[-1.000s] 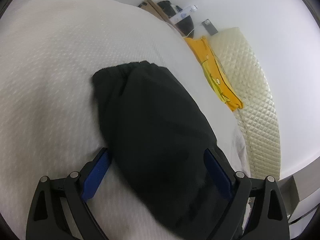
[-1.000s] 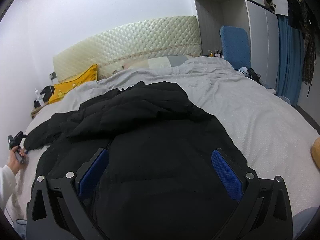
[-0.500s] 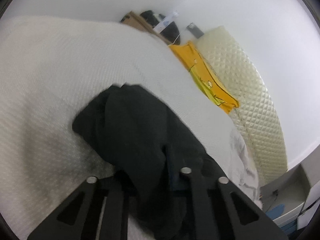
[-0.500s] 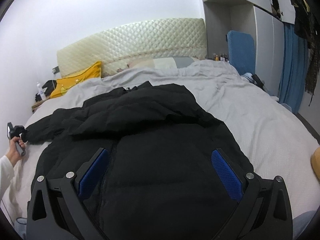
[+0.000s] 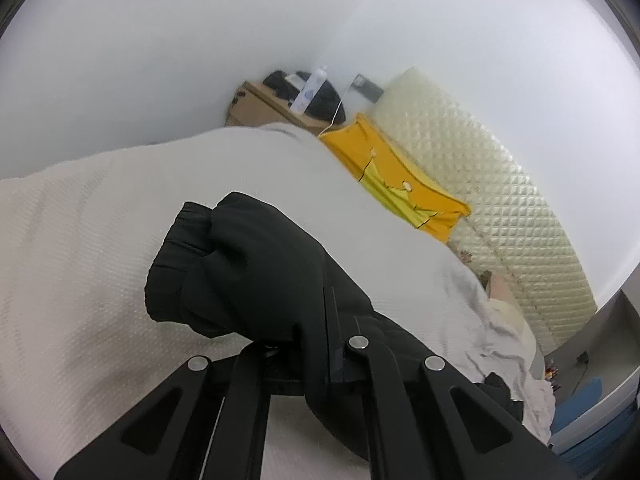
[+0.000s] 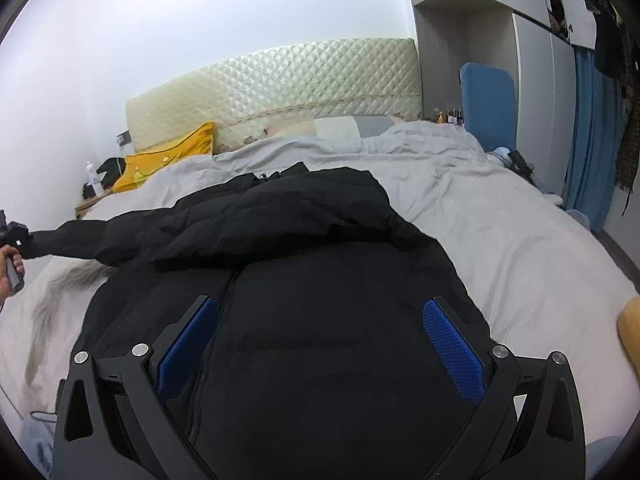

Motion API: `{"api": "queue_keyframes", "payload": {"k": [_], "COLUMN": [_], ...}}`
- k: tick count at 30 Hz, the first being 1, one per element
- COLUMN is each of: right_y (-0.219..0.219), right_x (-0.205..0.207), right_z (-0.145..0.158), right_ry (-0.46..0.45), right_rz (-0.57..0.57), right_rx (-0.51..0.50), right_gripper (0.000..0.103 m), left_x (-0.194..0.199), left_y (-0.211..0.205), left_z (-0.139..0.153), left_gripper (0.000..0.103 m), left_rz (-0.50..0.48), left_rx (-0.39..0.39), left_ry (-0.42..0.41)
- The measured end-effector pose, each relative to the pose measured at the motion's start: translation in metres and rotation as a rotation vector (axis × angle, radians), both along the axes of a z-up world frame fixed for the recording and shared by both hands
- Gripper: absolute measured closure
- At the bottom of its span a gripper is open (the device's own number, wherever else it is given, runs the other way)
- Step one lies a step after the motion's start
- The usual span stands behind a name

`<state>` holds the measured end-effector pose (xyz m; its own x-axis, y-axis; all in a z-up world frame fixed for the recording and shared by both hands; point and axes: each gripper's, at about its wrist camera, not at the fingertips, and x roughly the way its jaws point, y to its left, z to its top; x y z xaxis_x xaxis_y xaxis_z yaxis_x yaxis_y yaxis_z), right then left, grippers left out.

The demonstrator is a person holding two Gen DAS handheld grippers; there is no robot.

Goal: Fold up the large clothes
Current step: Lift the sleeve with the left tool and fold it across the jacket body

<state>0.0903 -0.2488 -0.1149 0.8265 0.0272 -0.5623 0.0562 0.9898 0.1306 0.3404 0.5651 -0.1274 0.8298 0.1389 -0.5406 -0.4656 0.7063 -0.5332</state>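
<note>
A black puffer jacket (image 6: 304,280) lies spread across the bed (image 6: 500,240), filling the frame's centre. At the left edge its sleeve (image 5: 240,264) hangs pinched in the clamped left gripper (image 5: 316,356). The right gripper (image 6: 320,344) hovers wide, empty, above the jacket. The slick, bulky sleeve could slip free if the grip is shallow.

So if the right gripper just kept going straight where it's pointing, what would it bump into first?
Most likely the black jacket. The right gripper is open and aimed slightly downward, with the jacket's front spread between and just ahead of its blue pads. Depth is hard to judge, but nothing else shows in that line.
</note>
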Motion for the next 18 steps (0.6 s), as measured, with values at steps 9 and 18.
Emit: {"api": "queue_keyframes", "payload": {"k": [9, 18], "right_y": [0.000, -0.012], "right_x": [-0.016, -0.028], "right_z": [0.007, 0.014], "right_ry": [-0.024, -0.052], "right_rz": [0.073, 0.090], "right_rx": [-0.048, -0.035], "right_gripper": [0.000, 0.000], "left_x": [-0.035, -0.048], "left_y": [-0.054, -0.136], "left_z": [0.081, 0.171], "left_gripper": [0.102, 0.102], "left_rz": [-0.014, -0.061], "left_rx": [0.096, 0.177], "left_ry": [-0.017, -0.061]}}
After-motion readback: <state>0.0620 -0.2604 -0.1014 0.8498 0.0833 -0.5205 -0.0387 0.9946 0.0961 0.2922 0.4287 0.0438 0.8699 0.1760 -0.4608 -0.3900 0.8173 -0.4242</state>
